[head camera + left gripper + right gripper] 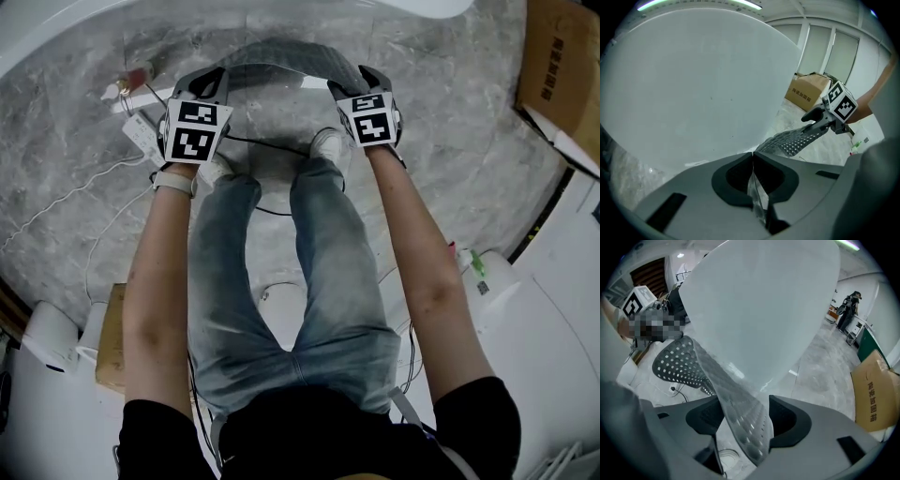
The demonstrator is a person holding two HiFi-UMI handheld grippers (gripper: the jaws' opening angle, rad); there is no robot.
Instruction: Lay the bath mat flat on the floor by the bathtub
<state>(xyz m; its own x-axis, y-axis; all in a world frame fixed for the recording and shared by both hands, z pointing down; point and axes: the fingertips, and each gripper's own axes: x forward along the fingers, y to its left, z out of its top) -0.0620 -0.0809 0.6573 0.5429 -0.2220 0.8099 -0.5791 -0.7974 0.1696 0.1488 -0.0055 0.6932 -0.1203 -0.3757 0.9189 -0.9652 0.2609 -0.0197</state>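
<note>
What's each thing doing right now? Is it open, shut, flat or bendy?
Left gripper: shut on the mat's edge.
Right gripper: open, the mat passes between its jaws unpinched.
Mat: bent between the grippers, not flat yet.

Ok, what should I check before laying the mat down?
1. Grip of left tool on mat: ok, shut on its edge.
2. Grip of right tool: not ok, jaws apart, mat loose between them.
3. Mat flat: not ok, it curves between the tools.
4. Close to tub: ok.
5. Bare floor: not ok, a cable runs by the shoes.
</note>
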